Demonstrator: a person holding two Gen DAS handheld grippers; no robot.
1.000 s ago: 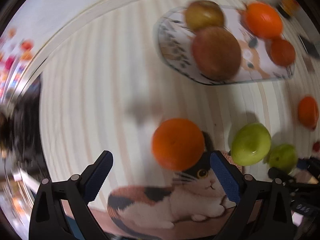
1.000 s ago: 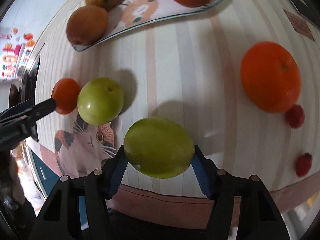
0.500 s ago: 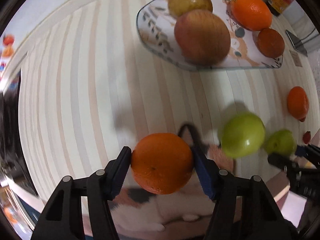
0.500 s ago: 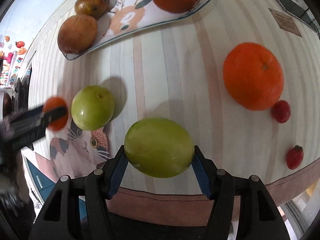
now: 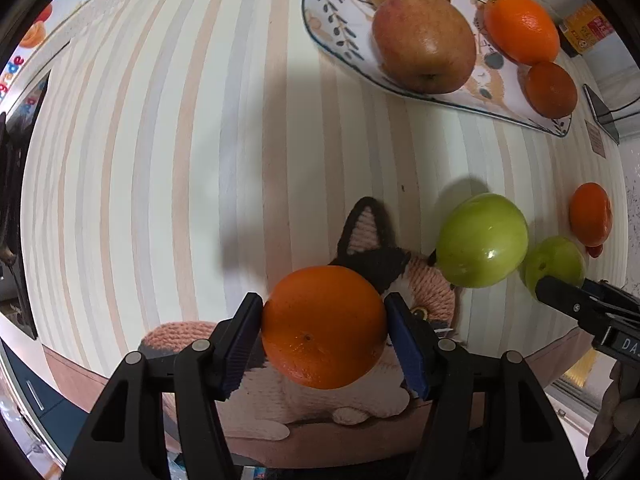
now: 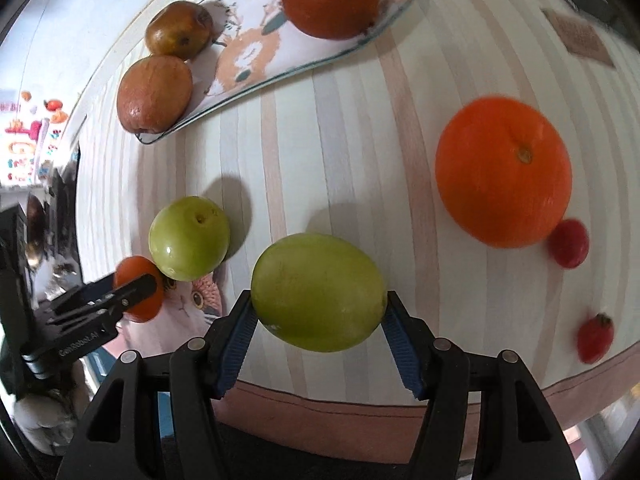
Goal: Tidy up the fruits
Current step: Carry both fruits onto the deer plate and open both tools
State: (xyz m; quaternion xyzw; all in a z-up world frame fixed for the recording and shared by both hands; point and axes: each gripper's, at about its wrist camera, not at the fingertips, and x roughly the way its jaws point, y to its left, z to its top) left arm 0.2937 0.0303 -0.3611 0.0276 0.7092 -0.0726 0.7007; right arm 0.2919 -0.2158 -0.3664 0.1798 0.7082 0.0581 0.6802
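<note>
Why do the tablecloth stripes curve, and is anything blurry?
Both views: fisheye lenses bow the stripes, with dark corners. Right view: the strawberries and the far tongs look smeared. Left view: sharp, with glare on the green apple.

Bright overhead light — soft shadows under the fruit, glossy highlights, heavy fisheye bending, dark vignetted corners.
</note>
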